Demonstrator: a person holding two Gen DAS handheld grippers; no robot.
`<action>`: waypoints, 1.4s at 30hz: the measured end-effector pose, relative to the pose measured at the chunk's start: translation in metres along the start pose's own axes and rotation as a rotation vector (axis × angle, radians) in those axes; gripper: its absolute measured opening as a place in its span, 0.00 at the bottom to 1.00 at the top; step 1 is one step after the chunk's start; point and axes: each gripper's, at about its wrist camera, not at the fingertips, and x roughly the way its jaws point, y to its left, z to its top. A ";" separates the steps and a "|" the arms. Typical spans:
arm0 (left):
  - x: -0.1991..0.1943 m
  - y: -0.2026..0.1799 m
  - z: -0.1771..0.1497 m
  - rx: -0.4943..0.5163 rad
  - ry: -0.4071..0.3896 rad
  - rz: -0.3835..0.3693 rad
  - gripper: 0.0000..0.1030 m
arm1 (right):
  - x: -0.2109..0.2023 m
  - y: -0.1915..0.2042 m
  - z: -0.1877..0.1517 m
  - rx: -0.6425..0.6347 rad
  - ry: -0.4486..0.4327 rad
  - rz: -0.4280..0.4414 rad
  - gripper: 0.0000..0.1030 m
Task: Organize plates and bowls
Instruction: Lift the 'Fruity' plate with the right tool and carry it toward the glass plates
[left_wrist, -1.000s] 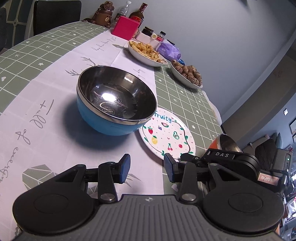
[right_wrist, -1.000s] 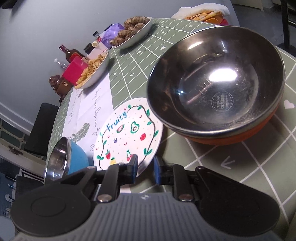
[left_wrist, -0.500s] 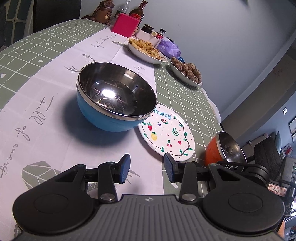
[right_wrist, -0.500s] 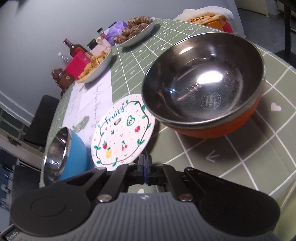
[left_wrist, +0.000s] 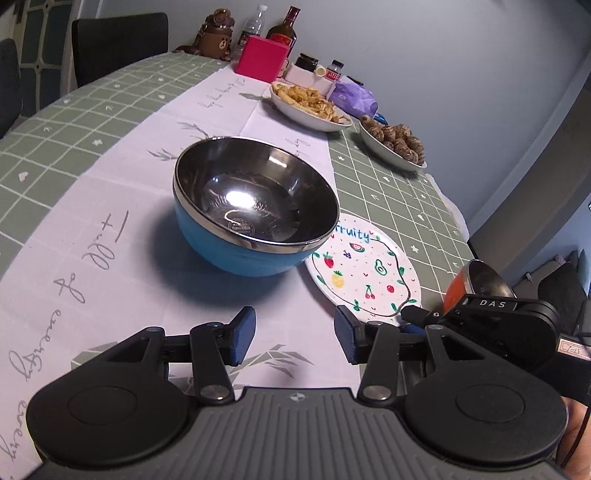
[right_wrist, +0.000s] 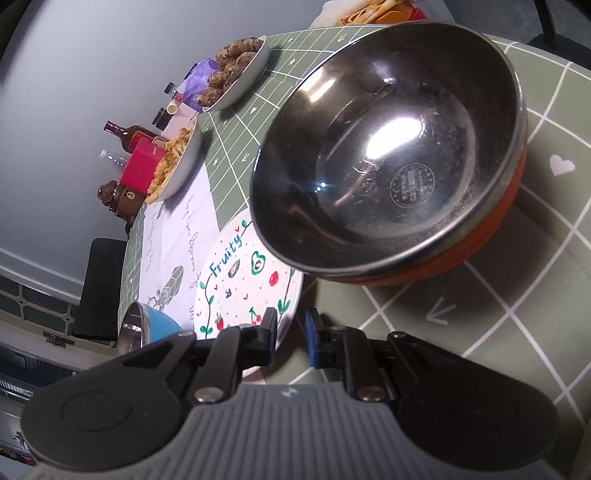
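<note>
A blue bowl (left_wrist: 255, 206) with a steel inside stands on the white runner, straight ahead of my open, empty left gripper (left_wrist: 293, 338). To its right lies a white "Fruity" plate (left_wrist: 364, 271). An orange bowl (right_wrist: 391, 155) with a steel inside fills the right wrist view; its edge also shows in the left wrist view (left_wrist: 476, 280). My right gripper (right_wrist: 291, 332) is open by a narrow gap at the near rim of the Fruity plate (right_wrist: 243, 288), close to the orange bowl. The blue bowl's edge (right_wrist: 147, 326) shows at lower left.
At the far end of the green checked tablecloth (left_wrist: 391, 192) stand a dish of fries (left_wrist: 308, 105), a dish of brown snacks (left_wrist: 395, 142), a pink box (left_wrist: 264, 59), bottles, jars and a bear figure (left_wrist: 218, 35). A black chair (left_wrist: 118, 44) stands behind.
My right gripper was shut half a second ago and has opened slightly, moving closer to the plate's rim and the orange bowl. My left gripper has moved little and stays open.
</note>
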 end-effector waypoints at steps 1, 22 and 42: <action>0.001 0.001 0.000 -0.006 0.006 -0.006 0.53 | 0.001 -0.002 0.001 0.017 0.001 0.007 0.15; 0.001 0.012 0.001 -0.068 0.041 -0.116 0.54 | -0.024 -0.009 -0.008 0.036 0.045 -0.035 0.04; 0.014 0.014 -0.001 -0.023 0.147 -0.090 0.45 | -0.063 0.005 -0.056 -0.376 0.257 -0.138 0.16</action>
